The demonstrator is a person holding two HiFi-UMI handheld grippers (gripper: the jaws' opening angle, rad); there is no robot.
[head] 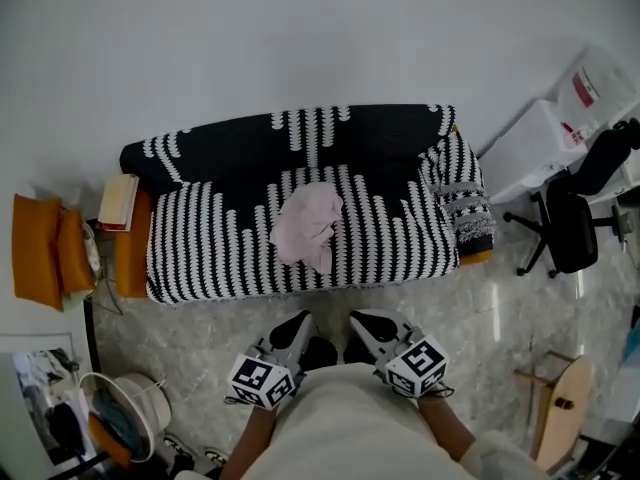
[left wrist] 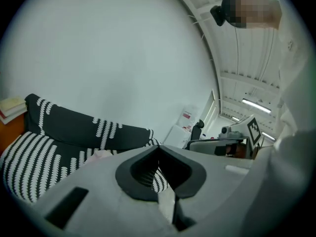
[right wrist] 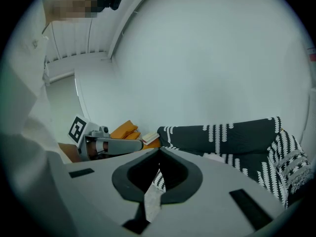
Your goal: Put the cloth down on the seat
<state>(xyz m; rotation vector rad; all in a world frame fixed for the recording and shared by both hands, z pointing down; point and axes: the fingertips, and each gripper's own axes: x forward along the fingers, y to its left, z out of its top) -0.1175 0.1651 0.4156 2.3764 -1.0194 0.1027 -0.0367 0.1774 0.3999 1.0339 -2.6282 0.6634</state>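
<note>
Spotted just one pink cloth (head: 308, 226), crumpled up mid-seat on the single sofa (head: 130, 256), lying right on its black-and-white patterned throw (head: 390, 238). Touched by neither tool. Counted two grippers, both hanging well short of the sofa, over the pale stone floor (head: 500, 308). Left gripper (head: 298, 324) clamped tight on nothing at all; right gripper (head: 366, 323) same deal, jaws pressed together and empty. One marker cube each, so two total. Off the sofa's left end, two orange cushions (head: 38, 250), plus one small stack of books (head: 118, 201) on the orange arm. Way over right, one black office chair (head: 572, 223).
</note>
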